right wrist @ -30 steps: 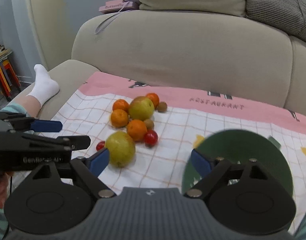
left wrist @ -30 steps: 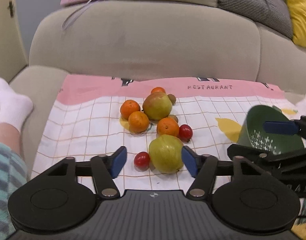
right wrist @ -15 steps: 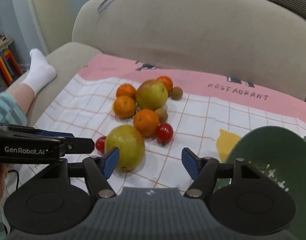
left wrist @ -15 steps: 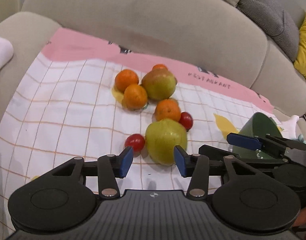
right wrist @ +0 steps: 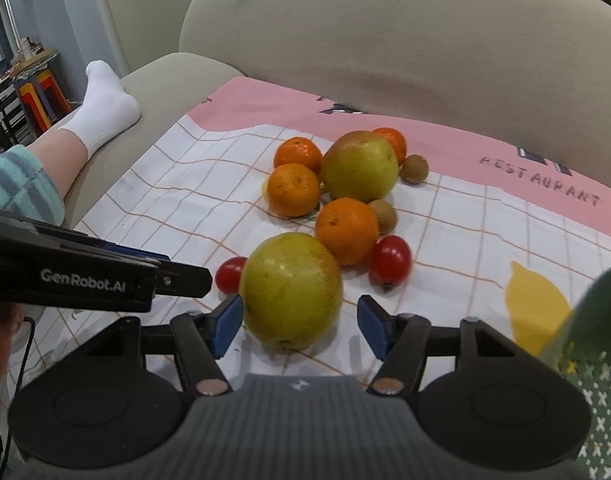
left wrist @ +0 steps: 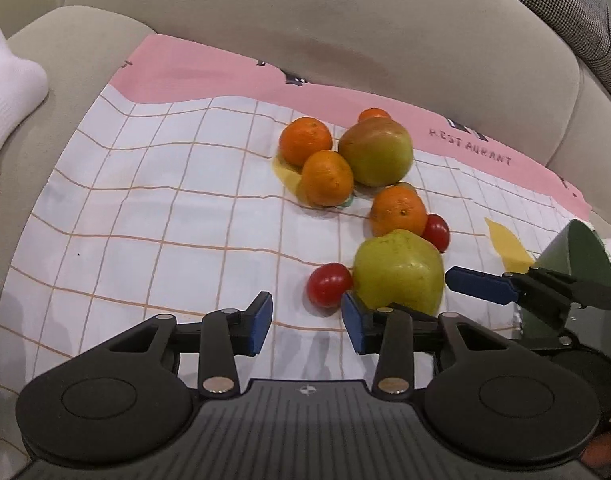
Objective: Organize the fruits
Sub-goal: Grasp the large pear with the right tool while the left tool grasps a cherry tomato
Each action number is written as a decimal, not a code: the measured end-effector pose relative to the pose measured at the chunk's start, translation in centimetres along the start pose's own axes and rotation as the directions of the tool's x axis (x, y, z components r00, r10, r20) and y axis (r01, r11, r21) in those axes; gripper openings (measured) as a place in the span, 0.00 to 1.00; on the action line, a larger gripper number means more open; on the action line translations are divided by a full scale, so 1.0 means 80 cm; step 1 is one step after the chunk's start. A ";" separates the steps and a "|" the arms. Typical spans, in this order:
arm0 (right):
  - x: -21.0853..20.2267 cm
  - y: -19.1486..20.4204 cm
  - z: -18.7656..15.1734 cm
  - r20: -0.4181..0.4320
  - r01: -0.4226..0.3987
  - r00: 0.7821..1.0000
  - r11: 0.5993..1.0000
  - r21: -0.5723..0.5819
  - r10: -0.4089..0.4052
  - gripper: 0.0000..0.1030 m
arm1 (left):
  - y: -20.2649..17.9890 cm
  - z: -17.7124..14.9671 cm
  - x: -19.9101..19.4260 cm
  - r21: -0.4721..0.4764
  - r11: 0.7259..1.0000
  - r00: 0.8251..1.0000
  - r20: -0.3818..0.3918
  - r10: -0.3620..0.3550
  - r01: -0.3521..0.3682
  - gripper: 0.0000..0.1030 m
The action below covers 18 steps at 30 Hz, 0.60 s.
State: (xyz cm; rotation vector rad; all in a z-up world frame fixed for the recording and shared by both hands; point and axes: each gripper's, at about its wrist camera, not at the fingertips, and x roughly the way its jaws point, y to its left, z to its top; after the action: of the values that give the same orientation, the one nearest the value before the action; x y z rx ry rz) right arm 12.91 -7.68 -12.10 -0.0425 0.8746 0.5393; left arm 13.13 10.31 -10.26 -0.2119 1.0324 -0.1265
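Checked cloth — green colander, contents unseen

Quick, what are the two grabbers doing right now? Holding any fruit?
Left gripper: open, holding nothing.
Right gripper: open around the nearest green apple, not closed on it.

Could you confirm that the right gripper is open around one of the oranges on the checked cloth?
Not quite: the right gripper is open around the near green apple, not an orange, as the right wrist view shows. It does lie on the checked cloth.
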 end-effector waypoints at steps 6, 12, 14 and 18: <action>0.028 0.000 0.002 0.008 -0.012 1.000 1.000 0.010 0.012 0.66 | 0.006 0.001 0.008 -0.020 1.000 1.000 0.001 -0.011 0.011 0.46; 0.039 0.000 0.002 0.006 -0.026 1.000 1.000 0.014 0.026 0.61 | 0.008 0.001 0.015 -0.027 0.999 0.999 -0.011 -0.047 0.047 0.46; 0.036 -0.001 0.001 -0.002 -0.026 1.000 1.000 0.017 0.026 0.61 | 0.004 0.000 0.019 -0.008 0.999 0.999 -0.013 -0.051 0.050 0.46; 0.027 -0.004 -0.004 -0.015 0.029 0.999 1.000 0.000 -0.029 0.61 | -0.007 0.000 0.027 0.046 0.998 0.999 -0.019 -0.040 0.041 0.46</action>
State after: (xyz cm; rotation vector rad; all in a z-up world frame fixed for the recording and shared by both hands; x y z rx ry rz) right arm 13.93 -7.08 -13.98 -0.0591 0.8875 0.5123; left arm 14.23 9.35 -11.97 -0.1898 1.0420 -0.1895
